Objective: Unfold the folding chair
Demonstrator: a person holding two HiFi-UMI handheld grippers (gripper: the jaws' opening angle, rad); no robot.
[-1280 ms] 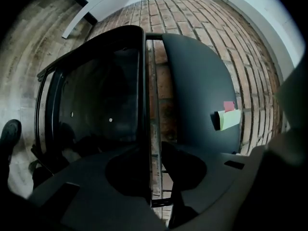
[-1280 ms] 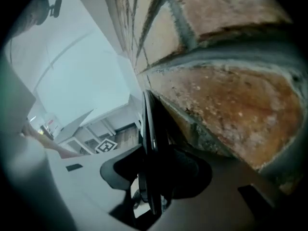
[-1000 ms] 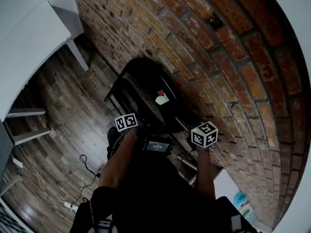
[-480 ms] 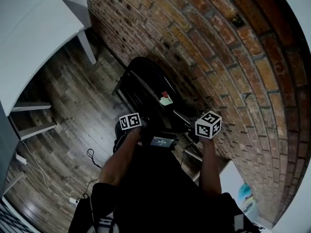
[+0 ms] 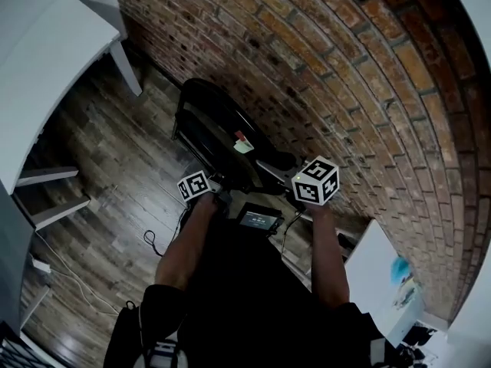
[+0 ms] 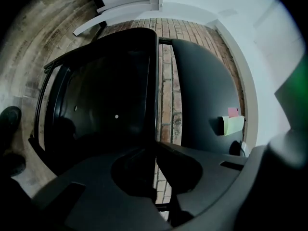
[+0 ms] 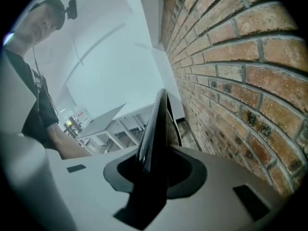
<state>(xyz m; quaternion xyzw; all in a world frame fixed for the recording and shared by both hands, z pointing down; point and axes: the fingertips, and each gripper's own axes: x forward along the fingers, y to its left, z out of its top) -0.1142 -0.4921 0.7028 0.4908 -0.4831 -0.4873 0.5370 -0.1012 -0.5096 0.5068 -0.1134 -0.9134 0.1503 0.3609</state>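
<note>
The black folding chair stands on the wood floor just beside the brick wall. The left gripper is pinched fully together on its seat edge. The right gripper, its jaws just closing, clamps a thin black panel edge.

The folding chair stands just beside the brick wall, so there is little room behind it. The wood floor on the left is open up to the white counter. A cable, maybe loose, lies on that floor
</note>
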